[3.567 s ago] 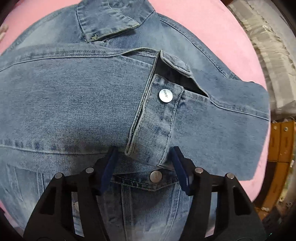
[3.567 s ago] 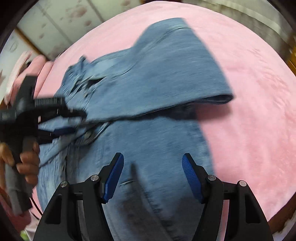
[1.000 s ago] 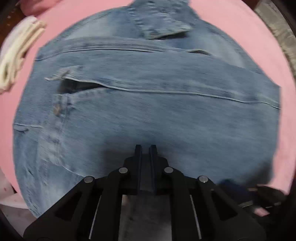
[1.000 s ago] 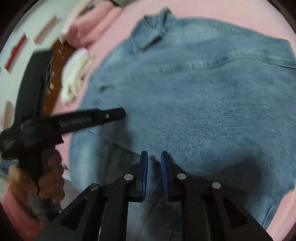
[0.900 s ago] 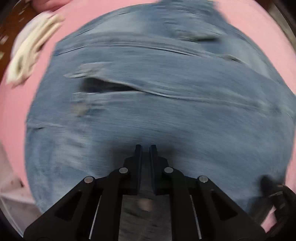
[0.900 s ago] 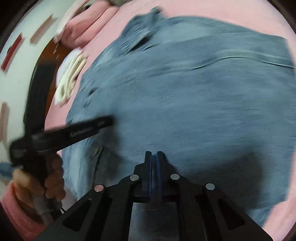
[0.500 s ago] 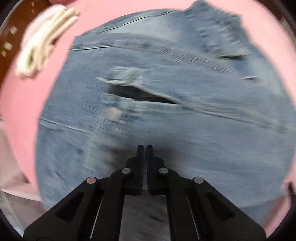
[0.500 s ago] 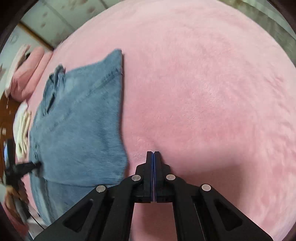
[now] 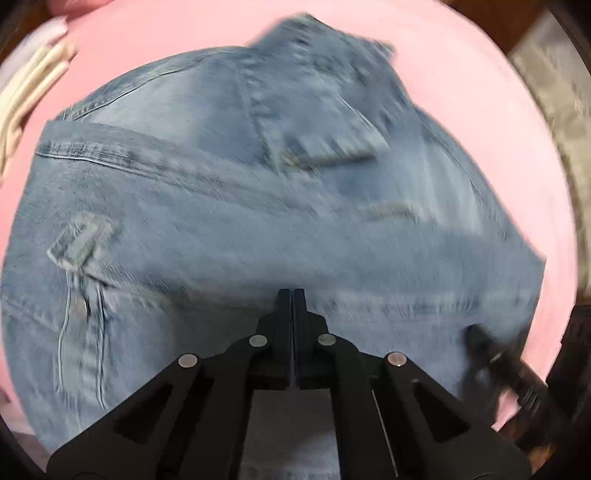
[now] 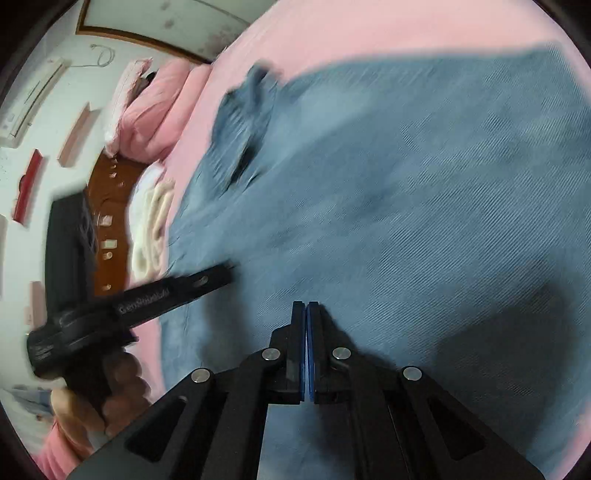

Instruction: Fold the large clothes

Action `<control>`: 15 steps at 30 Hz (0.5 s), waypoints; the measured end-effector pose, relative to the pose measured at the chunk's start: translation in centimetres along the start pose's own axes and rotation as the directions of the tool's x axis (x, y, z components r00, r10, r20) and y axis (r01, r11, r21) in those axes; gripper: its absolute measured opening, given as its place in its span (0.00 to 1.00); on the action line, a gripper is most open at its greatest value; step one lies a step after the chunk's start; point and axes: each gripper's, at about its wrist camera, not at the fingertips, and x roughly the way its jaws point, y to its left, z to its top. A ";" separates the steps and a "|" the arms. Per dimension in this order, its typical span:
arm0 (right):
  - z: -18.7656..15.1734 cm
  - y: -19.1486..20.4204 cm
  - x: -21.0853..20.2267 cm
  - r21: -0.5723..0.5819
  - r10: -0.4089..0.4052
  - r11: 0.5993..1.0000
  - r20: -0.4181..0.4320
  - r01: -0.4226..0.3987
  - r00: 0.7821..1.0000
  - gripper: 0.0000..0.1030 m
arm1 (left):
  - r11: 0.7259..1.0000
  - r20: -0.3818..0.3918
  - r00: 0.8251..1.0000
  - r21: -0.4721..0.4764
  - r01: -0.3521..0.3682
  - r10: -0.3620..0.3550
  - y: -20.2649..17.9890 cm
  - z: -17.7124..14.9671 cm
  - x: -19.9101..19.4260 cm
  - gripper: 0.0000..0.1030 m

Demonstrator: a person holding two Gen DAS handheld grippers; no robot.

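— Across the middle of the pink bed cover (image 9: 461,66) lies the denim jacket (image 9: 258,206), spread broad, with its collar (image 9: 314,92) toward the far edge. Do you see it the same from the other side?

— Yes. From the right wrist the denim fills most of the cover (image 10: 369,33), and the collar (image 10: 243,122) is a blurred bump near the far left of the cloth. Pink pillows (image 10: 155,107) sit at the head end, and a cream folded cloth (image 10: 151,229) lies just beside the jacket's left edge.

— How does the left gripper (image 9: 293,295) stand?

— Its jaws are pressed together, with nothing between them. It hangs over the near part of the jacket, pointing steeply down. A cuff with a metal button (image 9: 79,306) shows to its left.

— And the right gripper (image 10: 306,306)?

— Also closed, the blue pads meeting, no cloth pinched. It too is above the denim near the close edge.

— Is the other tool visible from there?

— The left gripper (image 10: 218,277) reaches in from the left, blurred, held by a hand (image 10: 107,398). Whether its tip touches the denim I cannot tell.
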 end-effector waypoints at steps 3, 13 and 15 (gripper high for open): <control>2.7 -5.8 -2.4 0.134 0.054 0.989 0.046 -0.059 0.998 0.00 | 0.978 0.085 0.975 0.013 -0.209 0.207 1.9 0.8 -1.0 0.01; 2.4 -3.7 -8.2 0.194 -0.359 0.927 0.218 0.320 0.908 0.00 | 0.988 0.047 0.989 -0.072 -0.135 0.139 3.4 0.1 -4.3 0.01; 2.2 -0.6 -8.7 0.151 -0.264 0.962 0.304 0.228 0.915 0.00 | 0.999 0.059 0.998 -0.034 -0.034 0.036 0.8 -0.7 -5.3 0.01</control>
